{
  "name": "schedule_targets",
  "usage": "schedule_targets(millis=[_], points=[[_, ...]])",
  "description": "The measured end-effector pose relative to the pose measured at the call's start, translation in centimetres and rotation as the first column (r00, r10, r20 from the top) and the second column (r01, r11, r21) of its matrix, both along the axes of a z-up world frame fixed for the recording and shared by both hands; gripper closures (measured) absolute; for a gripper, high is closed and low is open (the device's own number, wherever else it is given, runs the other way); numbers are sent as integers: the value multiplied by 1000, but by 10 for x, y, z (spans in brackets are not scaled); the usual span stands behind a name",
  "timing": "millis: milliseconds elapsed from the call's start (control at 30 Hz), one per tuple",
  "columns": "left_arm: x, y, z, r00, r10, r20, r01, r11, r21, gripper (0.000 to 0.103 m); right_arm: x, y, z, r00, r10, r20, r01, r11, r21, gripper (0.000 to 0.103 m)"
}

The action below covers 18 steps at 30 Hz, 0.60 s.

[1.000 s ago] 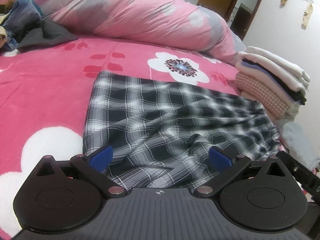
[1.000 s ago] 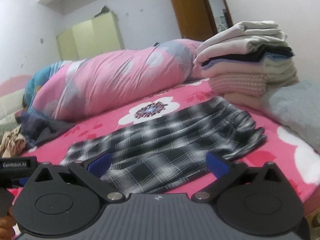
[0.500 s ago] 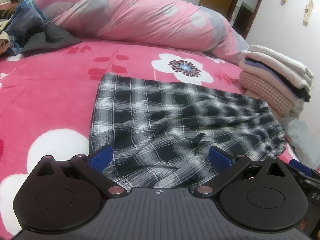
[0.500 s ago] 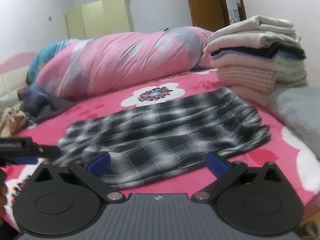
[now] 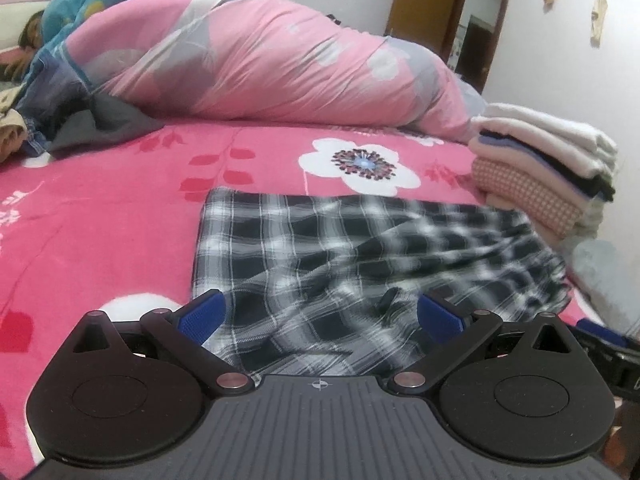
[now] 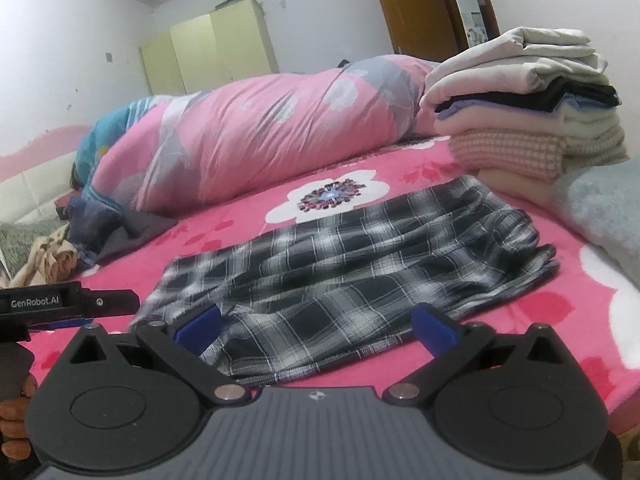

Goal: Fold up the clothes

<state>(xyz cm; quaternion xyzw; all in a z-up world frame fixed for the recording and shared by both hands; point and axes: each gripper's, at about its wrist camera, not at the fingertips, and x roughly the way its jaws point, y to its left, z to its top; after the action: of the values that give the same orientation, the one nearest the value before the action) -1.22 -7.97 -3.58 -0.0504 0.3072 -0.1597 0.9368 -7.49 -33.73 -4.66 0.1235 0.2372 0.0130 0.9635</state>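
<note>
Both grippers, left gripper (image 5: 318,314) and right gripper (image 6: 316,326), have drawn back slightly from the black-and-white plaid cotton garment (image 6: 348,268) near the bed's front edge; jaws wide, empty; fold not begun.

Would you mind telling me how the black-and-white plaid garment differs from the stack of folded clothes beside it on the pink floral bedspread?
The black-and-white plaid garment lies spread out low and rumpled; the stack of folded clothes is piled high in neat layers. The plaid garment is a single checked piece; the stack mixes cream, black, lilac and a pink gingham piece. The plaid garment lies just ahead of both open grippers; the stack sits farther off. Both rest on the pink floral bedspread.
</note>
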Motion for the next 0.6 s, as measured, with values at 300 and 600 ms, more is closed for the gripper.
schedule_targets(millis=[300, 600], points=[[17, -2, -2, 999, 41, 3, -41, 989, 144, 0, 11, 13, 8, 999, -24, -23, 22, 998, -61, 0], [46, 1, -11, 1000, 18, -10, -16, 983, 185, 0, 41, 16, 12, 999, -36, 22, 38, 990, -135, 1]])
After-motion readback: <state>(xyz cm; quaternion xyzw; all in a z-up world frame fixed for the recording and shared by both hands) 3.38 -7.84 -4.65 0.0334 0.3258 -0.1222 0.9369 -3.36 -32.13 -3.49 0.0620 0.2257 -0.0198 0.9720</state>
